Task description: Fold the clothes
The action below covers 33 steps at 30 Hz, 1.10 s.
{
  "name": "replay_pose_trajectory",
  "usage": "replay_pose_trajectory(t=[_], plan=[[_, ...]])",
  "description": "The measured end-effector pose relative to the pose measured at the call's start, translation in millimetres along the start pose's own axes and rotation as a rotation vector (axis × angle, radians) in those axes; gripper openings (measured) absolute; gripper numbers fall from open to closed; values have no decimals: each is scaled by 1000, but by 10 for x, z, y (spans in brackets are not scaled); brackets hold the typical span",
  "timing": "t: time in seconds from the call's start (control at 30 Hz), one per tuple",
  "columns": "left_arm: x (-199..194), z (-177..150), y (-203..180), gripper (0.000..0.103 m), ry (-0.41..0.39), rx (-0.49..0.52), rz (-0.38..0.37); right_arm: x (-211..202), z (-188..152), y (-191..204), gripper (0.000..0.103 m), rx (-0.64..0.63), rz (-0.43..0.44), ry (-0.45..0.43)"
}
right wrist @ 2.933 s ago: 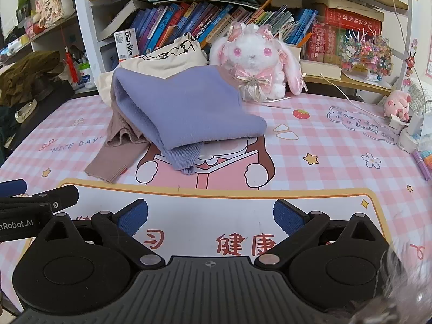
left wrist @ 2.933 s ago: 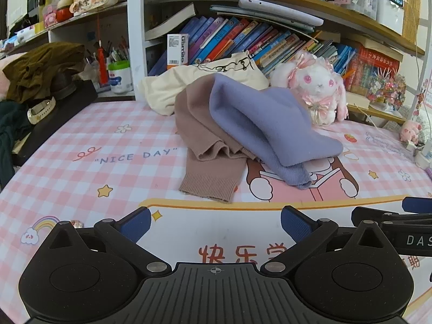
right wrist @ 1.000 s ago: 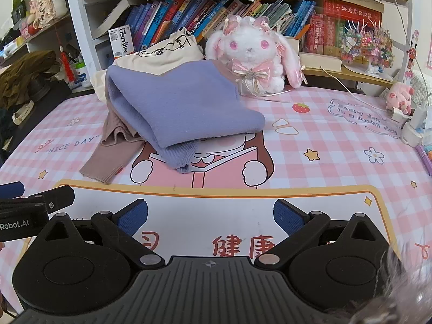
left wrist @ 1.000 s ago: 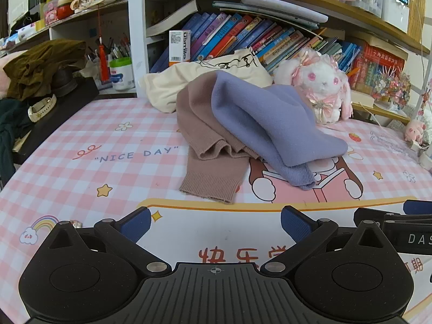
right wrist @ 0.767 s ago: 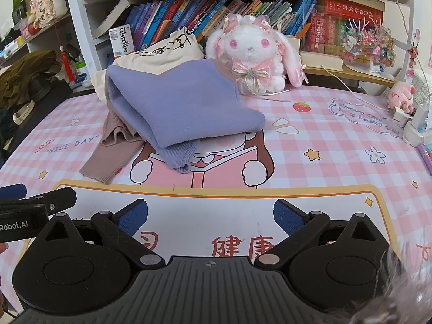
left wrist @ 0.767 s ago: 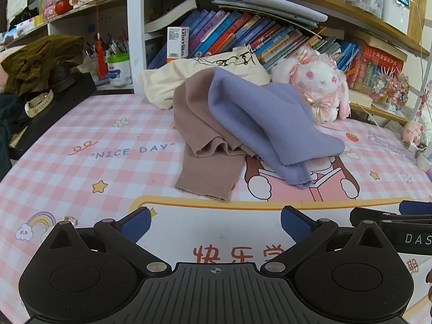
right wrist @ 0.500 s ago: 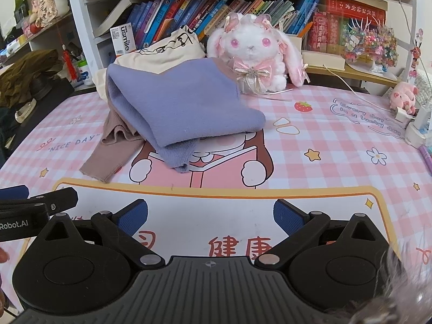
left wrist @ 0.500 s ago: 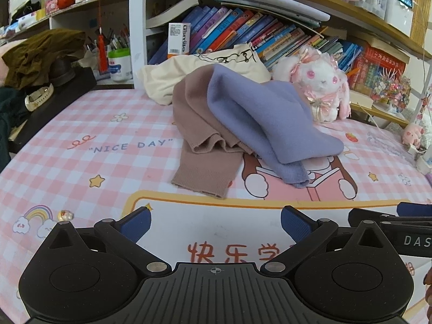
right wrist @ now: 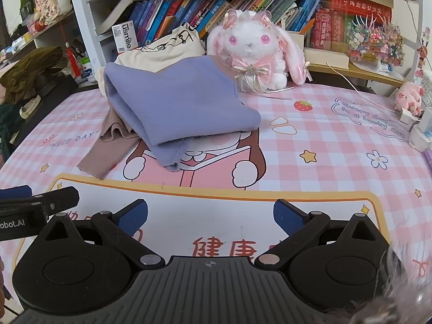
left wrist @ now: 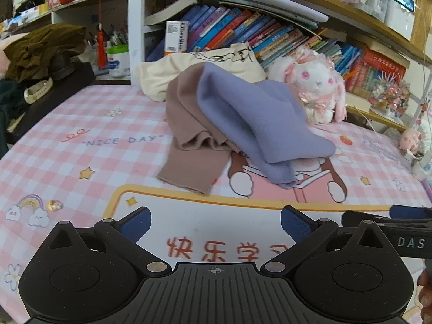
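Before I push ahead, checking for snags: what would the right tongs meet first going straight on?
Probably the purple garment's hanging cuff end; bare mat lies before it, though depth is unclear.

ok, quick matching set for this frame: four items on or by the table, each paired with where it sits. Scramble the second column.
Items:
1. purple garment
2. brown garment
3. cream garment
4. plush bunny

Places:
A. partly under another garment, one end stretched out toward the camera
B. at the back, against the books
C. top of the pile
D. right of the pile, in front of the shelf

Pairs: 1-C, 2-A, 3-B, 4-D
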State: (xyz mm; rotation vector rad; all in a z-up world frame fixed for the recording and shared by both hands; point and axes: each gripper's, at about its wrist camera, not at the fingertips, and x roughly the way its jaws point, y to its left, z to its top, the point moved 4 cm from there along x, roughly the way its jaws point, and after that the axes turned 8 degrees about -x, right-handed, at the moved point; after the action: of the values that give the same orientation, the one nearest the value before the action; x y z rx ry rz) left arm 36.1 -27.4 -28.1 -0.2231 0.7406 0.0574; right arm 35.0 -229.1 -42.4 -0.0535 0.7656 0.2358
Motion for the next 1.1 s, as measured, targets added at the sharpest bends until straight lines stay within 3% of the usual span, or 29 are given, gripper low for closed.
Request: replay_pose_trajectory(t=[0.27,0.5,0.7,0.83,1.1], plan=[[40,-58,-194,103,11,13,63,41,-21,-199,101,-8,36,14],[-3,-144,-452,103,7,36,25,62,-65,-401,101,-4,80,26],[9,-221,-649,103,20,62,84,49,-126,-570,101,0,125,25],[43,-310,-818,103,42,109,104,49,-166,-734,101,30,143,24],[129,-357,-1107,103,13,252,148,82,-211,-1111,100,166,181,12]])
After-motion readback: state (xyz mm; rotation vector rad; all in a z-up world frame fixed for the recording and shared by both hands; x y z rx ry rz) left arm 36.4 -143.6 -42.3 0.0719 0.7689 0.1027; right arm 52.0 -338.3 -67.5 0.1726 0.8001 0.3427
